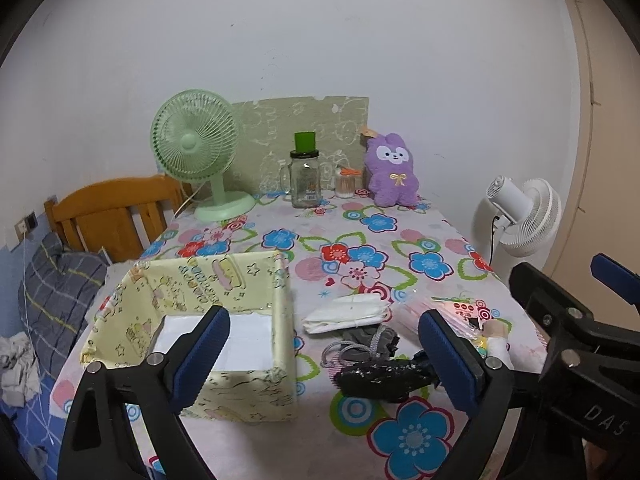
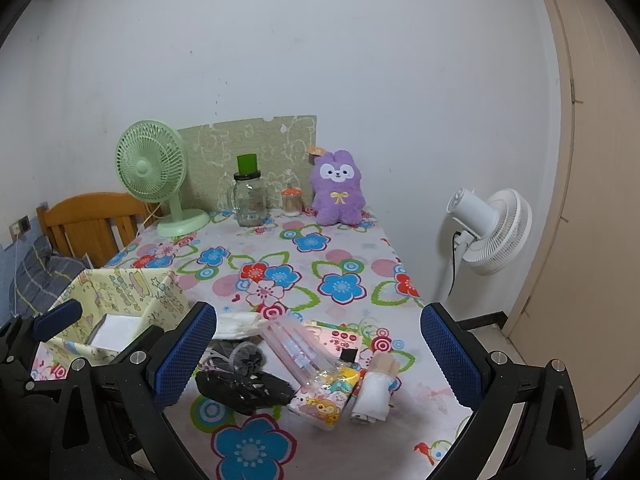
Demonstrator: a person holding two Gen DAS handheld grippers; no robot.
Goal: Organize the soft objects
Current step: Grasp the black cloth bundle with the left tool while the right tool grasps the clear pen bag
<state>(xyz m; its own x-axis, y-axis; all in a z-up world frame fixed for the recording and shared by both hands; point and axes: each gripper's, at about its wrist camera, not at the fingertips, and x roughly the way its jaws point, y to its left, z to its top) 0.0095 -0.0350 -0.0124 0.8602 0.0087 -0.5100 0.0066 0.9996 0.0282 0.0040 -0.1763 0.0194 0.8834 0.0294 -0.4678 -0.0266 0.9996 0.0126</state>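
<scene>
Black bundle (image 2: 244,390) between right hand-held gripper (image 2: 320,356) fingers

Box (image 1: 248,360) left on table (image 1: 400,240), soft items (image 1: 348,314) right (plush (image 1: 392,172) behind)

I see open table (image 2: 348,256) beyond the yellow box (image 1: 240,280); right of it, a pile (image 2: 280,364) crowds the near edge; behind it stands the green fan (image 1: 196,148).

Only legible txt I see: "DAS" in pale letters on the right gripper (image 1: 576,344) body, lower right of left-wrist frame. Box print unreadable.
</scene>
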